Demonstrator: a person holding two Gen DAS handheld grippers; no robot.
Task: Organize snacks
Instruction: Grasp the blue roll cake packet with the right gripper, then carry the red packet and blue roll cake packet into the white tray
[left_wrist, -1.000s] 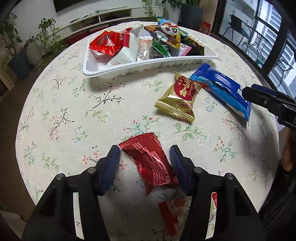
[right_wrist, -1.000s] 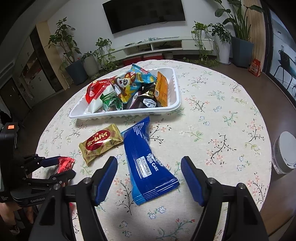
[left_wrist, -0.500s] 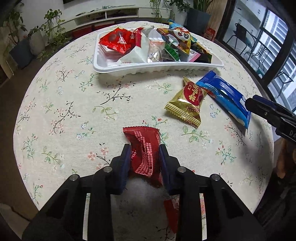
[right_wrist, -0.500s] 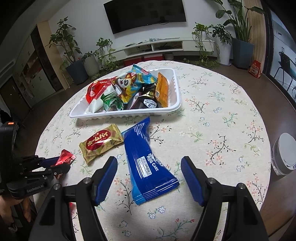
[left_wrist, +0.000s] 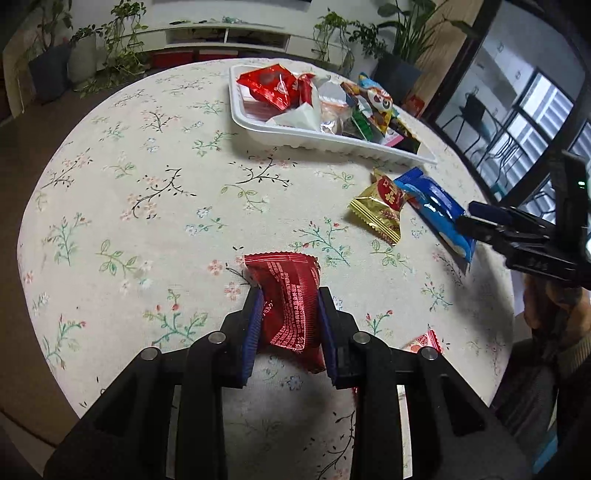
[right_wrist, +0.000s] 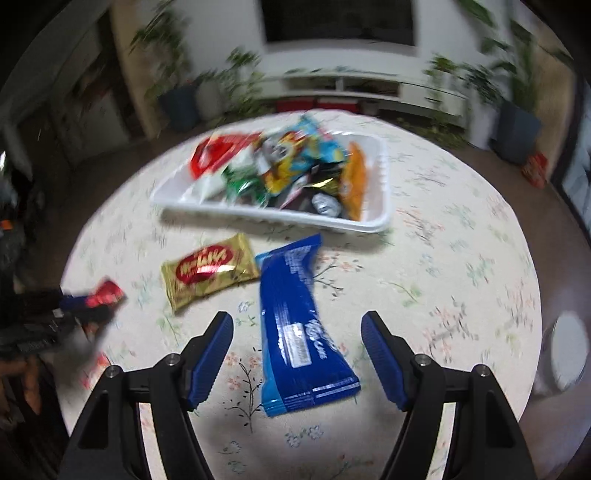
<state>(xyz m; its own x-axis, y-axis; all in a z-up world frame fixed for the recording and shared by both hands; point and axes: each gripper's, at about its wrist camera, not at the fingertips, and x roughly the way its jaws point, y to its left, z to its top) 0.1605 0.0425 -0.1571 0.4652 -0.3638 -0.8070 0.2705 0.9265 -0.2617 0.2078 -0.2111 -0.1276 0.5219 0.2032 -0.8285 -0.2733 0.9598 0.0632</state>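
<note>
Two grippers: left gripper (left_wrist: 290, 325) pinching the red packet (left_wrist: 288, 299) between its fingers, right gripper (right_wrist: 297, 354) spread astride the blue packet (right_wrist: 295, 321), long axis running near-to-far toward the tray (right_wrist: 373, 221).

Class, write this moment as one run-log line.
left gripper: shut on red packet | right gripper: open over blue packet | tray: part filled

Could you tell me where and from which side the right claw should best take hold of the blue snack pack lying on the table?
Grip the blue snack pack across its narrow width, near the wider sealed end closest to the right claw, coming down from above. It lies flat and lengthwise between the open jaws, which already stand either side of it, and its long edges are clear of the gold packet.
</note>
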